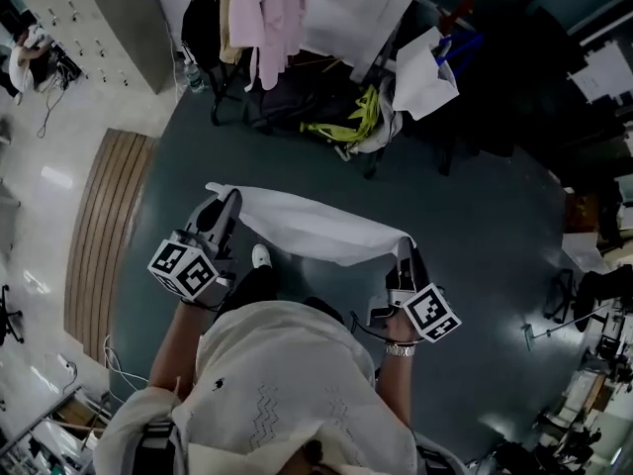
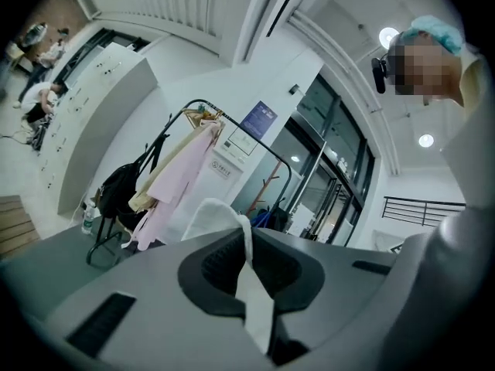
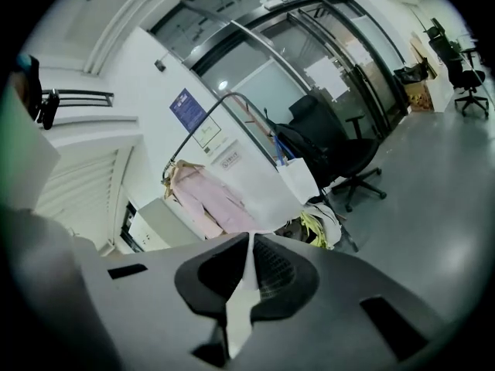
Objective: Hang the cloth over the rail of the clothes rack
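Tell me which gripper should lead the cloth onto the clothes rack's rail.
Left, narrowly. The left gripper and right gripper each pinch an end of the cloth, but the left sits farther forward, probably nearer the rail.

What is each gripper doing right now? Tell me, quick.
The left gripper is shut on one end of the white cloth.
The right gripper is shut on the other end of the same cloth.
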`<state>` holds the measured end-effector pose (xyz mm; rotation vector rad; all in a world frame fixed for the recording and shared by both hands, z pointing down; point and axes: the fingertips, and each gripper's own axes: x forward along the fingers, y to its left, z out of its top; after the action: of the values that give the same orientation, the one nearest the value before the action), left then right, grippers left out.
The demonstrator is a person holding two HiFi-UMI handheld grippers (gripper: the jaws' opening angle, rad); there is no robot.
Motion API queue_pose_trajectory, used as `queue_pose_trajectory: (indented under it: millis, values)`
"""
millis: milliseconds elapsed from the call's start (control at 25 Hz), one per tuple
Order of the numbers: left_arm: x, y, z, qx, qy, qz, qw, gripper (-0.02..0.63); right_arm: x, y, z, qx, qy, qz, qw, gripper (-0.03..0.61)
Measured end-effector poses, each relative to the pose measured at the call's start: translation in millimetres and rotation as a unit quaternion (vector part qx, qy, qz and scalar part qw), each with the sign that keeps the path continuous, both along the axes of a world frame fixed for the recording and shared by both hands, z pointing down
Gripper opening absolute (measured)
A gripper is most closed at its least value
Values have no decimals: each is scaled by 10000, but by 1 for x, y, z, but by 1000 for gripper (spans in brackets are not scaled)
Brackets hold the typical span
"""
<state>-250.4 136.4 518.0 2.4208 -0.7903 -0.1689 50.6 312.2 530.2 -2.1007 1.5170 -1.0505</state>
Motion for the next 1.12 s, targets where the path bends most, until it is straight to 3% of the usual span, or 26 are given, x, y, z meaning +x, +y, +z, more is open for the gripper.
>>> queue_pose_trajectory:
  millis: [240, 520, 680, 880, 1000, 1120]
  values:
    - [6, -100, -16, 196, 132, 231, 9995, 25, -14, -67, -5, 28, 86, 88, 9999, 21]
    - [44, -152, -1, 302, -308, 466, 9980, 25, 16, -116, -6, -83, 253, 304, 9992, 21]
    - [78, -184, 4, 527, -583, 529, 9955, 25, 51, -158, 7, -218, 654, 202, 9974, 21]
    - [125, -250, 7, 634, -982, 282, 9928, 25, 104, -244, 22, -417, 1136, -241, 9924, 21]
    - [160, -306, -4, 628, -1019, 20, 9928, 25, 146, -310, 12, -222, 971, -449, 9940, 21]
    - [197, -351, -27, 761, -823, -156, 9936, 25, 192, -362, -13, 98, 821, -543, 9951, 21]
